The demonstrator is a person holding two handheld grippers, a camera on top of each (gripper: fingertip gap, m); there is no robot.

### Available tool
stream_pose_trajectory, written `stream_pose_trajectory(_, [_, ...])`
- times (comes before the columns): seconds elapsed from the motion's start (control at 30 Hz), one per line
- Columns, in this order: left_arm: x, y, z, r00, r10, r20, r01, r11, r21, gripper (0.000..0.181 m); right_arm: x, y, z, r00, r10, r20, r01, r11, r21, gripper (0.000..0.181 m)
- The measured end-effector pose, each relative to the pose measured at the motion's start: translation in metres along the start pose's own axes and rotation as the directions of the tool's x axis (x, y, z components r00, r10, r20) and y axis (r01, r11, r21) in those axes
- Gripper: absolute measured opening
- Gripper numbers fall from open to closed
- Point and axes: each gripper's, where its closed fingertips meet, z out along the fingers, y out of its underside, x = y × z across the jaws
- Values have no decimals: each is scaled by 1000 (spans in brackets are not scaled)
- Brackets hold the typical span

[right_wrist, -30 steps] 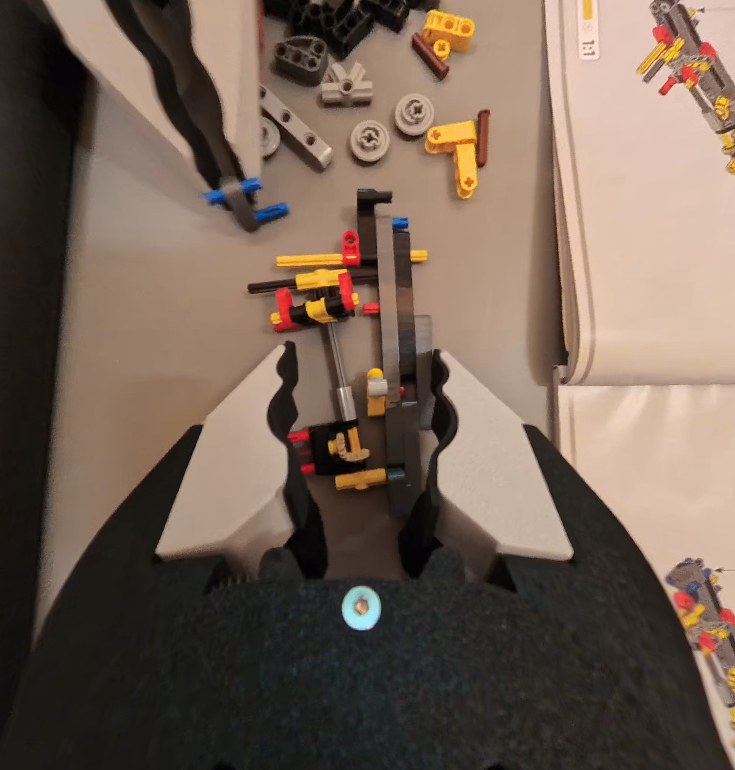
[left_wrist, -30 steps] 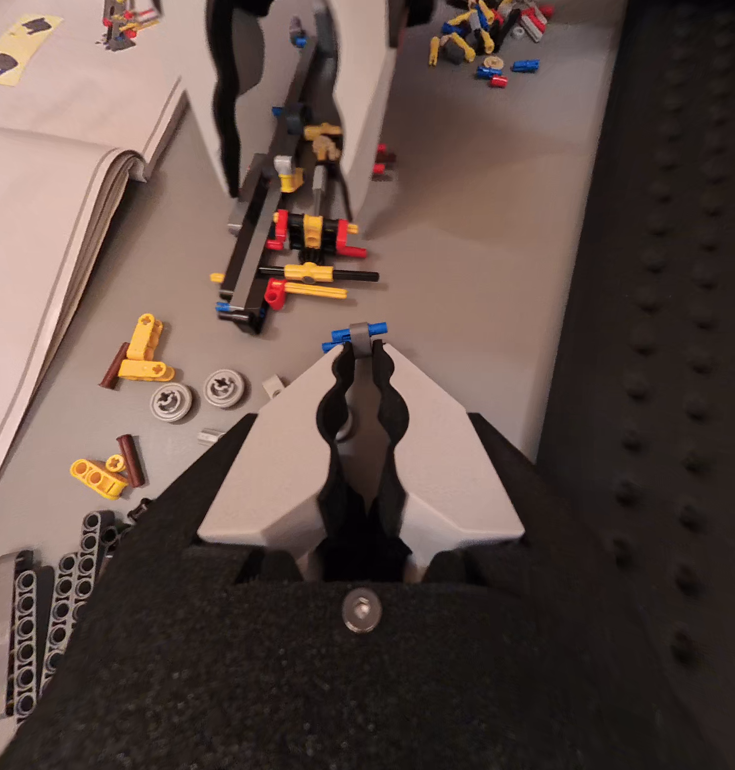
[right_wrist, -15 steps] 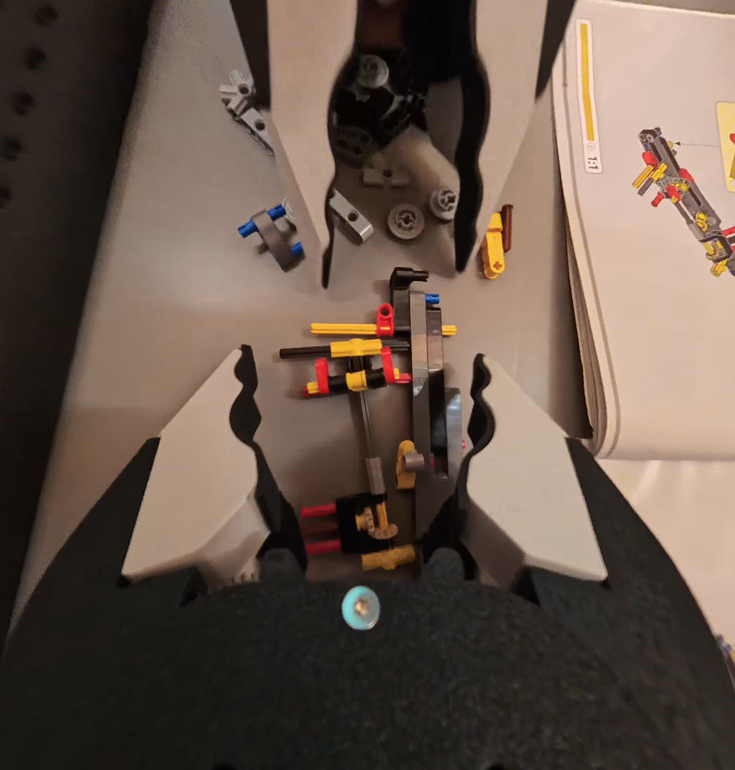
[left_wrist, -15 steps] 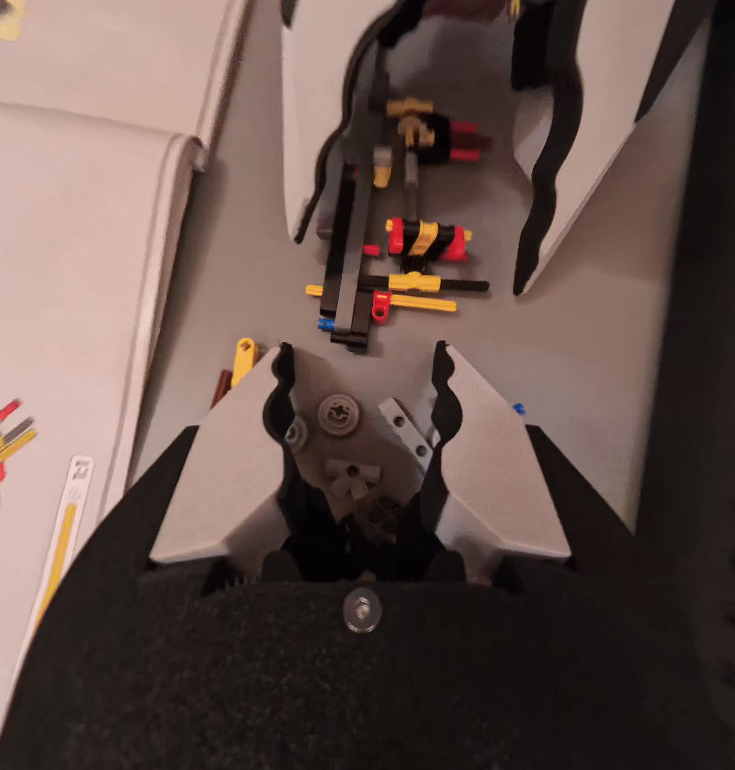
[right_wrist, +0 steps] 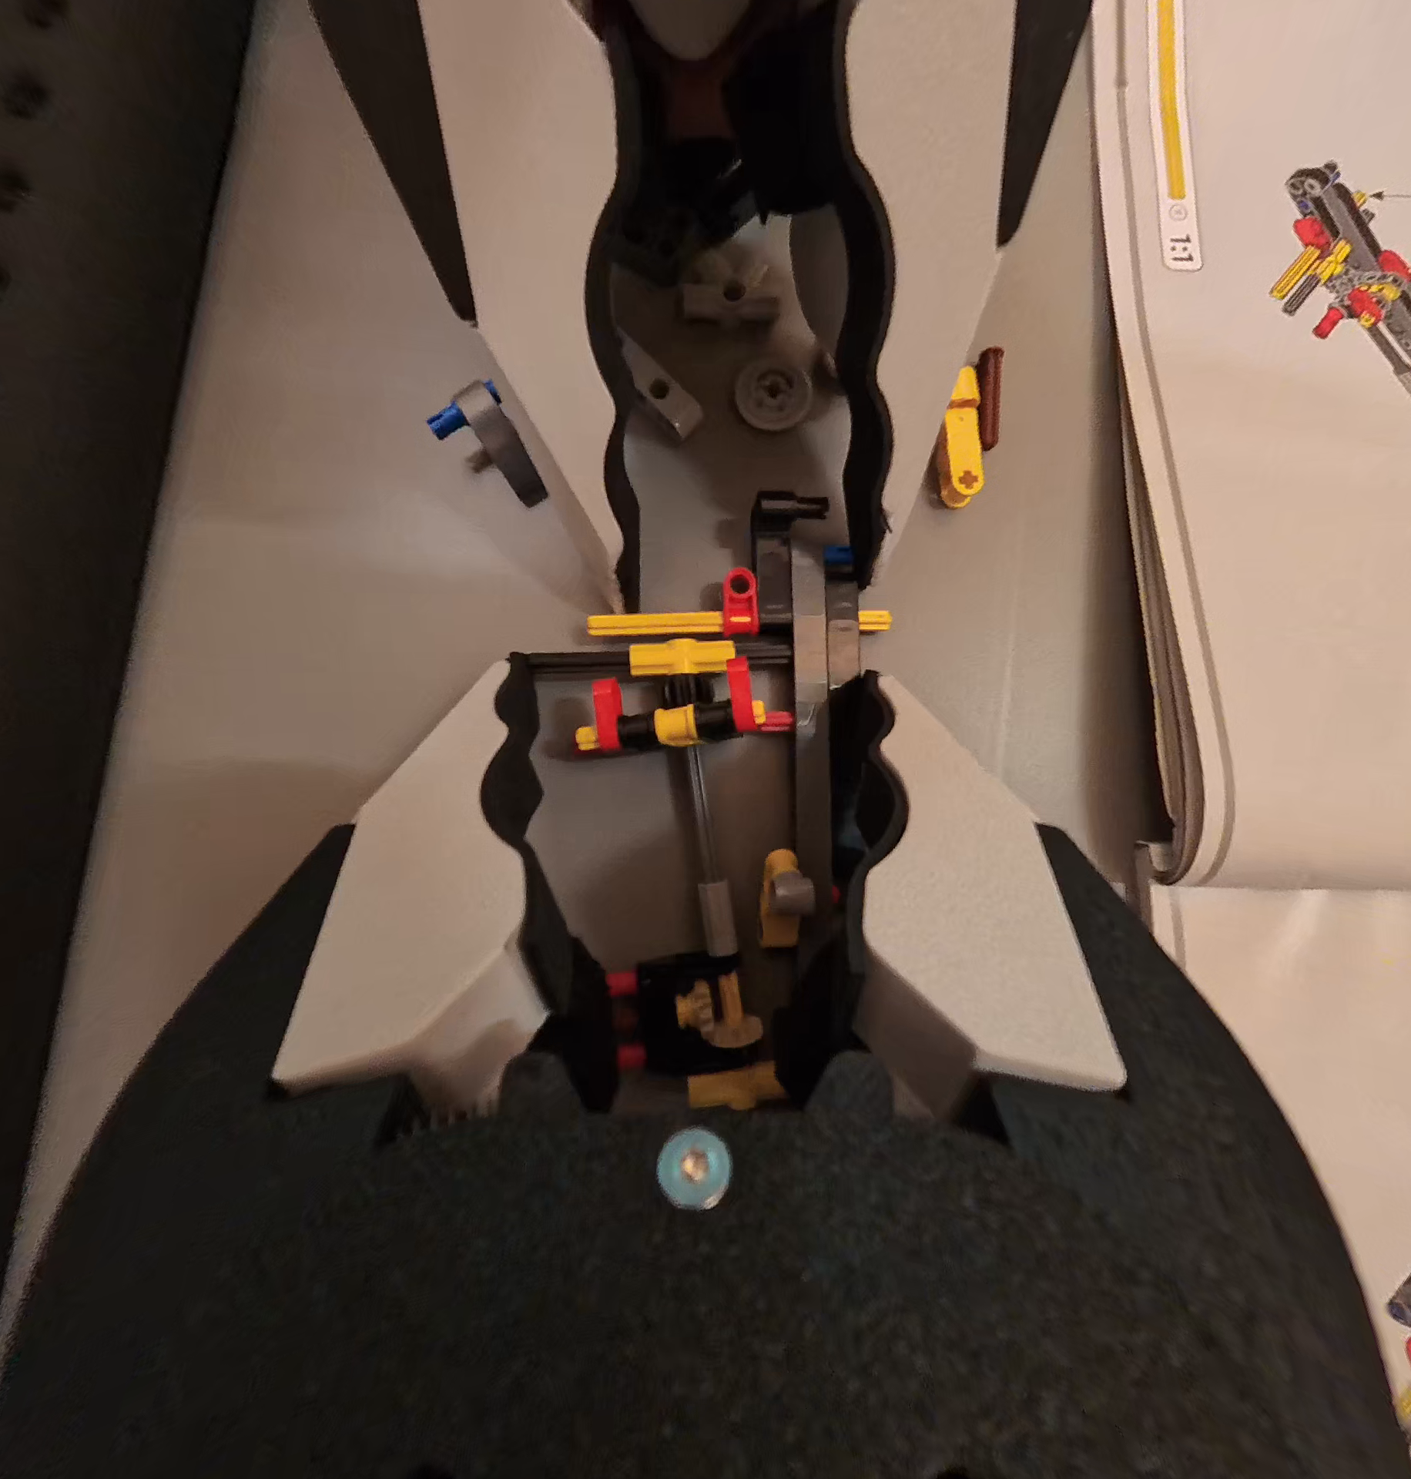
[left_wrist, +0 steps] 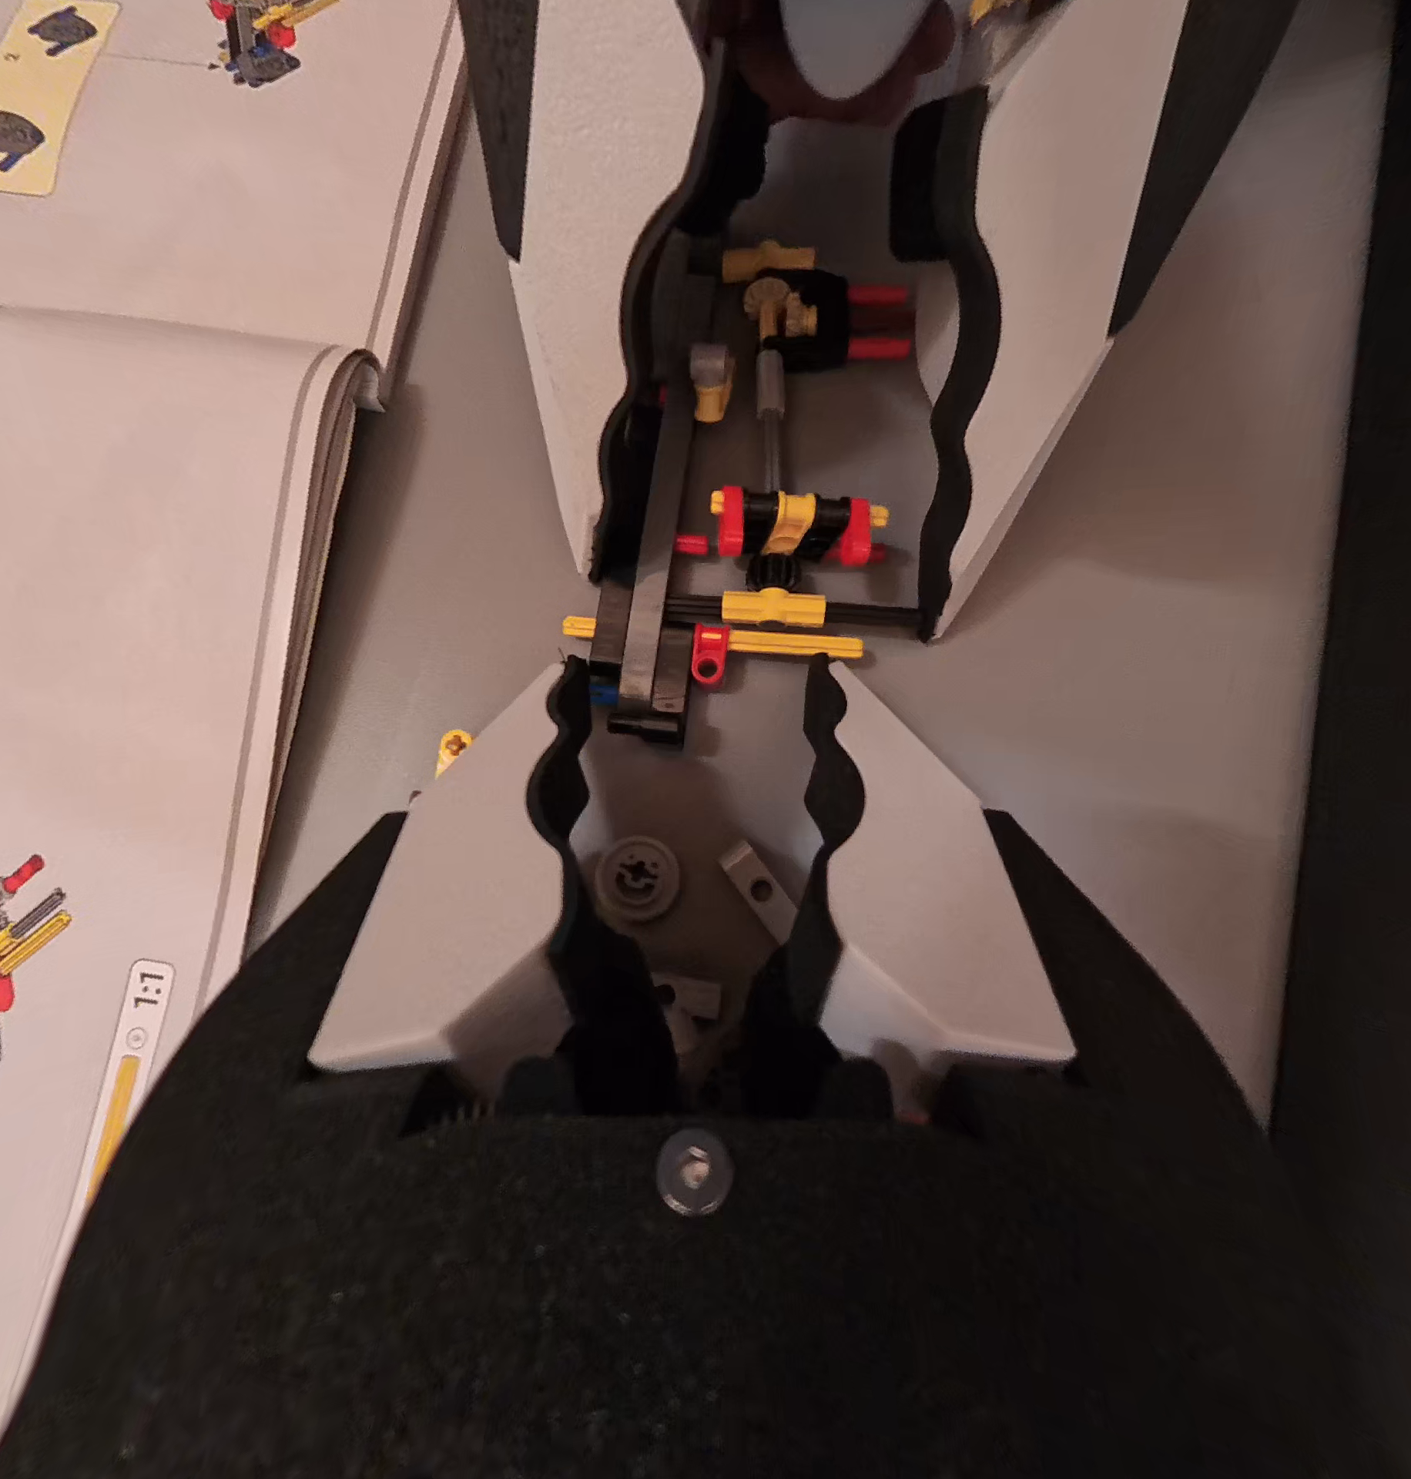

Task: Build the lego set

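Facing tip to tip, both tongs gape over the lego assembly (left_wrist: pixel 646 640); only right wrist view shows blue-pinned connector (right_wrist: pixel 486 440)

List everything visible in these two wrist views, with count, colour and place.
Partly built lego assembly: one, black, yellow and red, on the table between both tongs.
Round grey pulley wheel: one, grey, between the left tongs' fingers.
Grey connector with blue pins: one, loose, beside the left tongs.
Yellow angled beam with brown axle: one, near the booklet.
Open instruction booklet: one, white, along the table edge.
Grey table: one.
Left tongs: open.
Right tongs: open, straddling the assembly.
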Motion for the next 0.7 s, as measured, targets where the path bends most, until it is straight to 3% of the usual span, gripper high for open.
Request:
stream_pose_trajectory(0.13, [2, -1, 1, 1000, 4, 7, -4, 1000, -1, 45, -1, -1, -2, 999, 34, 35, -35, 999, 33, 73])
stream_pose_trajectory(0.43, [4, -2, 1, 1000, 23, 15, -23, 1000, 0, 42, -3, 3, -2, 999, -45, 26, 45, 999, 15, 72])
stream_pose_trajectory(0.5, [3, -2, 0, 1000, 8, 8, -8, 1000, 10, 31, -5, 3, -3, 998, -55, 40, 54, 998, 30, 65])
stream_pose_trajectory(0.7, [3, -2, 1, 998, 34, 45, -34, 999, 0, 30, -5, 4, -4, 998, -57, 34, 57, 998, -9, 65])
